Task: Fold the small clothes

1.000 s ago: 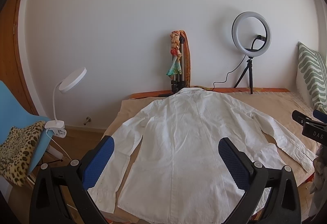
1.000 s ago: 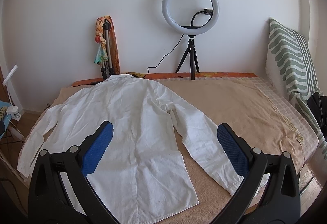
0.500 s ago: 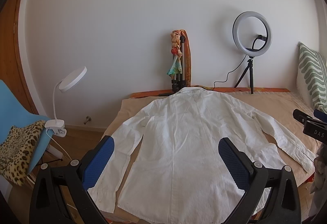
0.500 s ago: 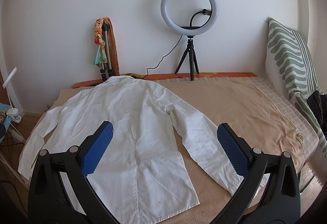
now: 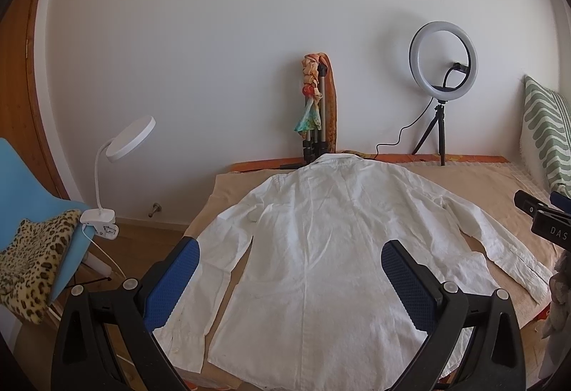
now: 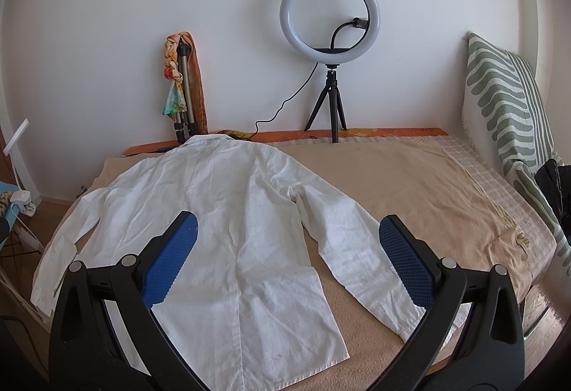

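Almost nothing has changed in the last second. Both views look nearly the same as they did then, shifted only a tiny bit, so the person has been holding the tools nearly steady. That tells me the folding has not begun. Nearest to us, the left tool (image 5: 289, 272) has its two blue-padded fingers wide apart, with nothing between them. It hangs above the bottom hem of the long-sleeved white cotton shirt (image 5: 321, 248) and does not touch it. The right tool (image 6: 287, 244) is the same: fingers far apart, holding nothing, up over the lower part of the shirt and its right sleeve. The shirt lies flat and spread out on the bed with the tan cover (image 6: 410, 176). Its hem is at the near edge of the bed, and its collar points to the far edge by the wall. One sleeve runs along the left edge of the bed, with its cuff near the near left corner. The other sleeve slants out over the tan cover toward the near right corner. I think the next step is to come down and pinch a sleeve or a side of the shirt. Farther back, at the far edge, stand a round white ring light on a small black tripod (image 6: 330, 26) and a folded grey tripod with an orange cloth (image 6: 183, 87). A green and white wavy-striped pillow (image 6: 506, 112) leans at the right edge.
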Tool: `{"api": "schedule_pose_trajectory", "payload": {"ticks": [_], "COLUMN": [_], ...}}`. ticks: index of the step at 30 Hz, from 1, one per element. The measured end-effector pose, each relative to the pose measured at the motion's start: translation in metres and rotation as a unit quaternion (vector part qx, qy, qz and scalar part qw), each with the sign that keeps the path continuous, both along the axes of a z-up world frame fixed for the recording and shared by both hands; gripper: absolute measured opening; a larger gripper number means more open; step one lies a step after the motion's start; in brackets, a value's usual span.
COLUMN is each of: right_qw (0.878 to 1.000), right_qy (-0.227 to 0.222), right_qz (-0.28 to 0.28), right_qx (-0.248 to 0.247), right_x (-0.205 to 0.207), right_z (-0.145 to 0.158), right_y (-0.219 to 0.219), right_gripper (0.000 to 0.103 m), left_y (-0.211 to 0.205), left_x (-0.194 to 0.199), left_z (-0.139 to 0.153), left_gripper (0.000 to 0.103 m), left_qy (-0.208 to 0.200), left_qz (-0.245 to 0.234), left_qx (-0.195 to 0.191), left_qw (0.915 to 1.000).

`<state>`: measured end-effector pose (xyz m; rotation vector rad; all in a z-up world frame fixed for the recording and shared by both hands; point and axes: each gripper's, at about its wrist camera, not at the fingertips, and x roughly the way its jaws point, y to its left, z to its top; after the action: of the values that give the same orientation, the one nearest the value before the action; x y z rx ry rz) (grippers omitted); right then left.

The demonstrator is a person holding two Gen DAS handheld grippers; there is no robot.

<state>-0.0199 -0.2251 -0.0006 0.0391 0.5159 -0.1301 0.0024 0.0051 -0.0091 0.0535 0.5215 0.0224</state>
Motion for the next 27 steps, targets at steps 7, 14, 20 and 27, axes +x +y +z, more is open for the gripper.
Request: {"api": "schedule_pose_trajectory", "payload": {"ticks": [7,14,20,27], "right_qw": [1.000,1.000,1.000,1.000], "right_qy": [-0.001,-0.006,-0.008,-0.008], "right_qz": [-0.001,-0.003,-0.005,-0.005], "right_qx": [-0.002,0.000,0.000,0.000], "right_x": [-0.0015,-0.0016,-0.0026,-0.0029], "right_z": [0.0002,0.0020,0.0012,0.0010], "right_y": [0.0001,-0.0005,-0.0018,-0.0015], "right_gripper": [0.103,0.103,0.103,0.103], "left_y": [0.0014,0.0019,0.0033,0.0052], "left_x": [0.0007,0.0011,0.0025,0.0042], "left_z": [0.0011,0.0005,-0.0002,-0.0021], "left_gripper": [0.103,0.103,0.103,0.103], "left_qy": [0.001,0.002,0.005,0.006], "left_qz": [0.002,0.003,0.005,0.007], "left_qx": [0.001,0.002,0.003,0.006], "left_qw": [1.0000,1.0000,1.0000,0.9999]}}
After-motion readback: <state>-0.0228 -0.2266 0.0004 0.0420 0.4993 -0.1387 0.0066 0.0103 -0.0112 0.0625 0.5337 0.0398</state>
